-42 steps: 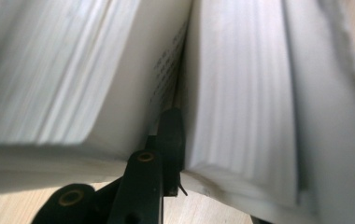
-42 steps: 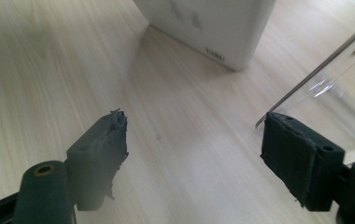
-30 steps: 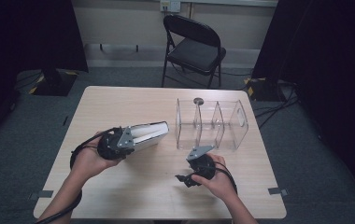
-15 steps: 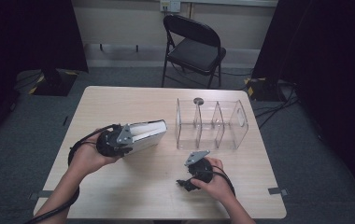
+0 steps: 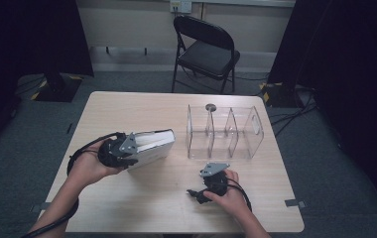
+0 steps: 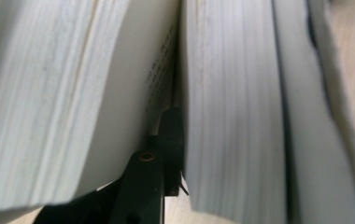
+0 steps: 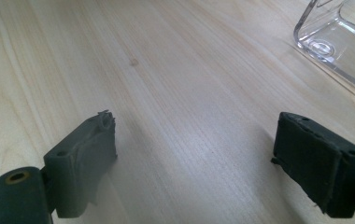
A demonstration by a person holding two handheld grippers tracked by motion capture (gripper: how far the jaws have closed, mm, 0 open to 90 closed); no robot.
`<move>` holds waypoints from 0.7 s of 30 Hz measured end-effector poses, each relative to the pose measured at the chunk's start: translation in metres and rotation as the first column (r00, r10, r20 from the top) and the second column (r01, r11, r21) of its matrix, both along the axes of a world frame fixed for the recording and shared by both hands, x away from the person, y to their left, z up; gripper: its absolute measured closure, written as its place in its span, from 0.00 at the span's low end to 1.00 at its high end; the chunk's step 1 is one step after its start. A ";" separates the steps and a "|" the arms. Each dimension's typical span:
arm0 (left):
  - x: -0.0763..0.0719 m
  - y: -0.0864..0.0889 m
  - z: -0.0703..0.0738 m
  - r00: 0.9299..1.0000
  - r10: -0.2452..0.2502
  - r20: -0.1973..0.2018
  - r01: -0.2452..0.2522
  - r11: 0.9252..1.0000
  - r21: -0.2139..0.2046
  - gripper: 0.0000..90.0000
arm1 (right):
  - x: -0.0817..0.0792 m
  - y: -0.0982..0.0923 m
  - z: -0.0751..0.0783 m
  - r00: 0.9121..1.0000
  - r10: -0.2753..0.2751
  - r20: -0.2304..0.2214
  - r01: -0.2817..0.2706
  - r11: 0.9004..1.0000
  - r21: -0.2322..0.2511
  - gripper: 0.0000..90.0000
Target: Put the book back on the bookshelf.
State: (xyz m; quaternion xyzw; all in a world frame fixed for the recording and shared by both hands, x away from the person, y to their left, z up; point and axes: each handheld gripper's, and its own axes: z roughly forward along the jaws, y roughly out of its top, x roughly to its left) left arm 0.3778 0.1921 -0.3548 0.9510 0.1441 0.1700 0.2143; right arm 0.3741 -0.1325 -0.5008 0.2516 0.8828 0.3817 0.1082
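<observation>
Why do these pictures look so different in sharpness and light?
High view: dim room, dark curtains, lit table. Left gripper view: book pages so near the lens that they blur. Right gripper view: wood grain sharp, bright glints on the clear organizer, soft shadows beneath the hand-held gripper.

floor: grey carpet (image 5: 127,84) | folding chair (image 5: 206,49) black | curtains (image 5: 23,34) dark | wall (image 5: 127,22) beige
</observation>
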 end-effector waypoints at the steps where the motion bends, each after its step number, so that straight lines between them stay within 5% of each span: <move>1: -0.002 0.001 0.000 1.000 -0.002 -0.009 0.002 1.000 -0.007 0.82 | 0.000 0.000 0.000 1.000 -0.001 0.000 0.001 1.000 0.000 0.13; 11: -0.011 0.011 0.004 0.997 -0.040 -0.066 0.039 0.999 -0.017 0.82 | 0.001 0.000 0.000 1.000 0.003 -0.002 -0.003 1.000 0.000 0.14; 21: -0.005 0.015 0.007 0.996 -0.006 -0.087 0.006 1.000 0.000 0.82 | 0.002 0.000 0.000 1.000 0.008 0.000 -0.008 1.000 0.001 0.14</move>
